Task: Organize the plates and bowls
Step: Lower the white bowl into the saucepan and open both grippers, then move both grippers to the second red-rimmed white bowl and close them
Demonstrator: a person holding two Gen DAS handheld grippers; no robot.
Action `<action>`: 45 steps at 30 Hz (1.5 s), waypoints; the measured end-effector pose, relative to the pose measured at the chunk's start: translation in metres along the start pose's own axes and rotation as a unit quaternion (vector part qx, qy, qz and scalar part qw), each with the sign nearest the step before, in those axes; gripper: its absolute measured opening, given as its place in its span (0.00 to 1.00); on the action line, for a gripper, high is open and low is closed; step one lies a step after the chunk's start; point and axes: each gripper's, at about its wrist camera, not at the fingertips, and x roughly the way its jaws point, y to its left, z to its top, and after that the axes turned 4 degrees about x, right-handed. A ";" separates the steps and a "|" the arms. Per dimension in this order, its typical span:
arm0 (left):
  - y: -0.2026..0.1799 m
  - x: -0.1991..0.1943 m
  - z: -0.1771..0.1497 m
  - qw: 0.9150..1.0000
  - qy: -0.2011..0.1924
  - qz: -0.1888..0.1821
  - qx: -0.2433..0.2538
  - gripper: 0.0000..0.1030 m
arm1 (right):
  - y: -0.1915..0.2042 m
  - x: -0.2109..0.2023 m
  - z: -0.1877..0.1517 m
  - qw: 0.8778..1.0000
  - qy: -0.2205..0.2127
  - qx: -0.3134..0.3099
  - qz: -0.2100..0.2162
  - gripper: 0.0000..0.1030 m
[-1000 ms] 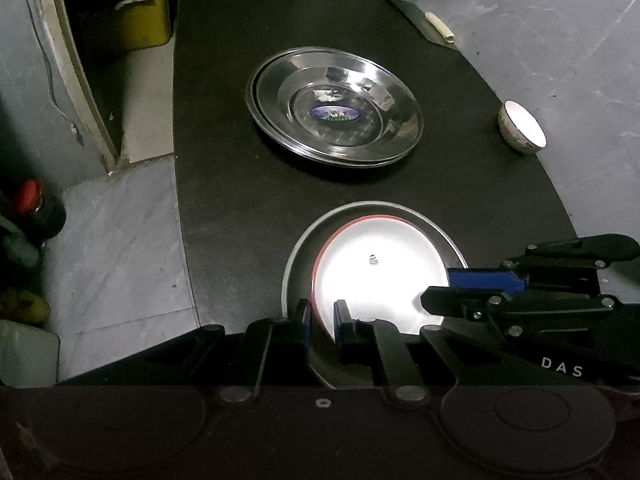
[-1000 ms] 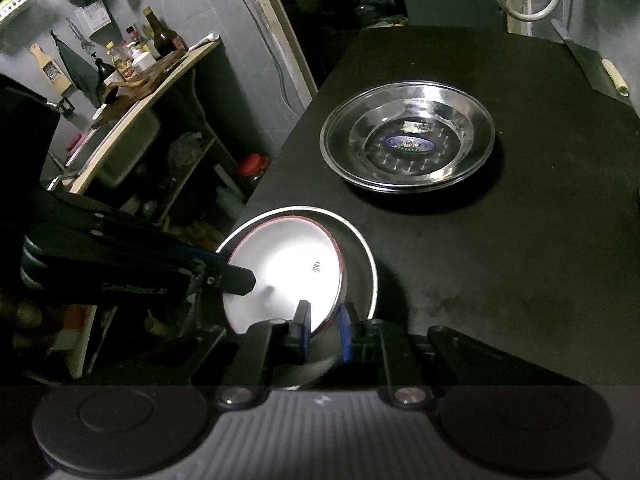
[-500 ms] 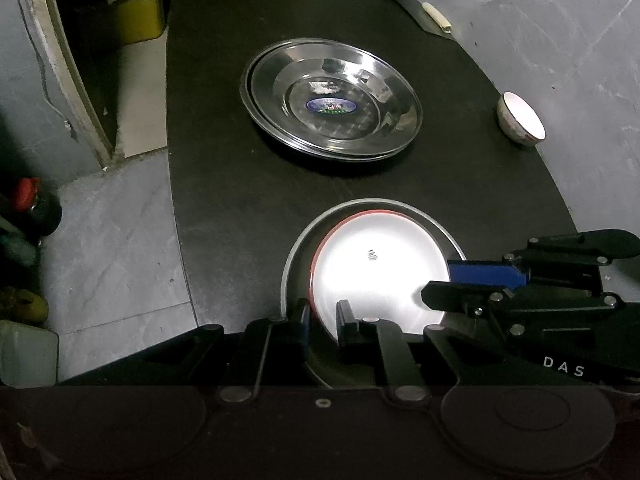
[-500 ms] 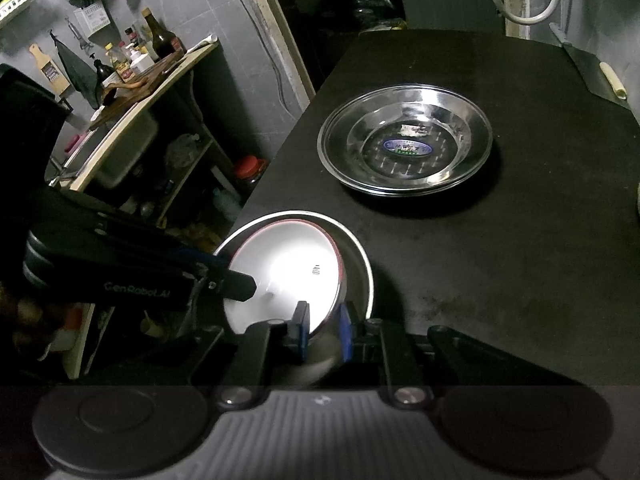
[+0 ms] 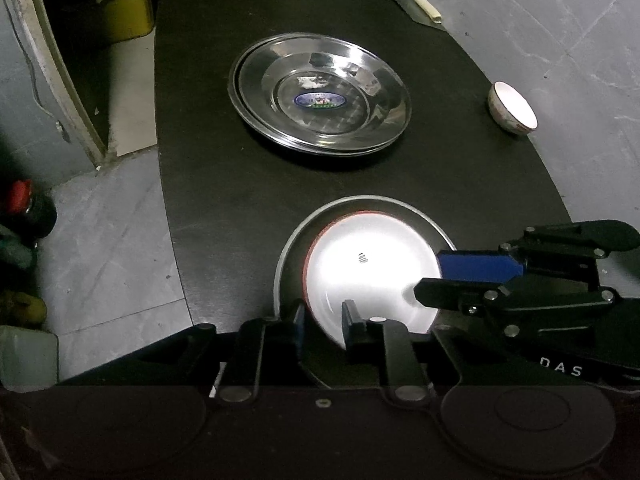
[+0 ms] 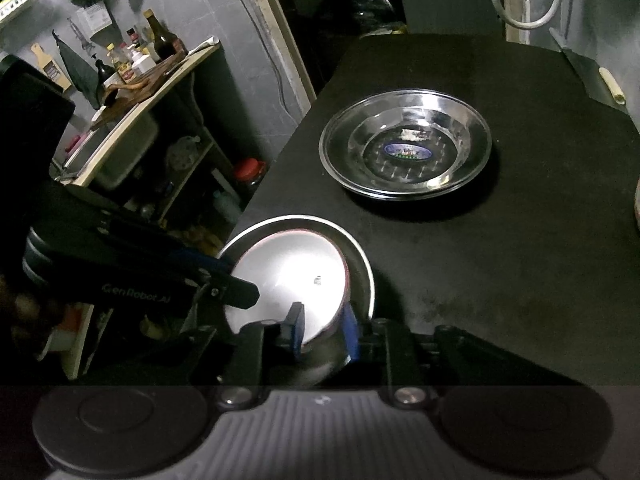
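Note:
A white bowl with a red rim (image 5: 368,272) sits inside a grey-rimmed plate (image 5: 360,202) at the near edge of the black table; both also show in the right wrist view, the bowl (image 6: 288,276) and the plate (image 6: 360,264). My left gripper (image 5: 323,322) is shut on the bowl's near rim. My right gripper (image 6: 322,330) is shut on the bowl's rim from the other side, and shows in the left wrist view (image 5: 448,276). Stacked steel plates (image 5: 320,92) lie mid-table. A small white bowl (image 5: 512,108) stands at the right edge.
The black table (image 5: 224,184) ends close on the left over a grey tiled floor (image 5: 100,232). A knife (image 5: 424,4) lies at the far right corner. A shelf with bottles (image 6: 132,64) stands to the left. Jars (image 5: 28,208) stand on the floor.
Both grippers' jaws have widened slightly around the bowl's rim. The bowl and grey-rimmed plate have shifted a little farther over the table toward the steel plates.

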 end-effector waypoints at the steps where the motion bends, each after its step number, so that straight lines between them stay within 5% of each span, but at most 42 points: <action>1: -0.001 -0.002 0.000 1.000 -0.003 -0.002 0.001 0.25 | 0.000 -0.001 0.000 1.000 -0.001 -0.001 -0.001 0.29; 7: -0.005 -0.009 0.001 1.000 -0.007 -0.001 0.006 0.31 | -0.001 -0.009 0.001 1.000 -0.015 -0.002 -0.004 0.34; 10: -0.007 -0.019 0.004 1.000 -0.018 -0.004 0.007 0.42 | -0.004 -0.024 0.001 0.999 -0.044 0.005 -0.017 0.58; 14: -0.016 -0.027 0.016 0.999 -0.042 -0.008 0.022 0.76 | -0.023 -0.050 -0.004 0.993 -0.098 0.043 -0.046 0.88; 17: -0.030 -0.022 0.036 0.997 -0.064 -0.013 0.040 0.99 | -0.045 -0.064 -0.011 0.981 -0.146 0.089 -0.093 1.00; 22: -0.070 0.012 0.090 0.994 -0.066 0.007 0.090 0.99 | -0.096 -0.066 -0.020 0.945 -0.177 0.227 -0.154 1.00; 29: -0.129 0.069 0.176 0.976 -0.103 0.001 0.191 0.99 | -0.164 -0.052 -0.027 0.875 -0.223 0.370 -0.219 0.99; 36: -0.182 0.122 0.224 0.958 -0.103 -0.009 0.266 0.99 | -0.200 -0.046 -0.031 0.834 -0.267 0.414 -0.249 0.88; 41: -0.208 0.141 0.238 0.949 -0.113 -0.011 0.294 0.99 | -0.207 -0.043 -0.029 0.824 -0.282 0.421 -0.256 0.82; 45: -0.219 0.151 0.241 0.946 -0.109 -0.006 0.306 0.99 | -0.211 -0.041 -0.025 0.826 -0.272 0.417 -0.262 0.77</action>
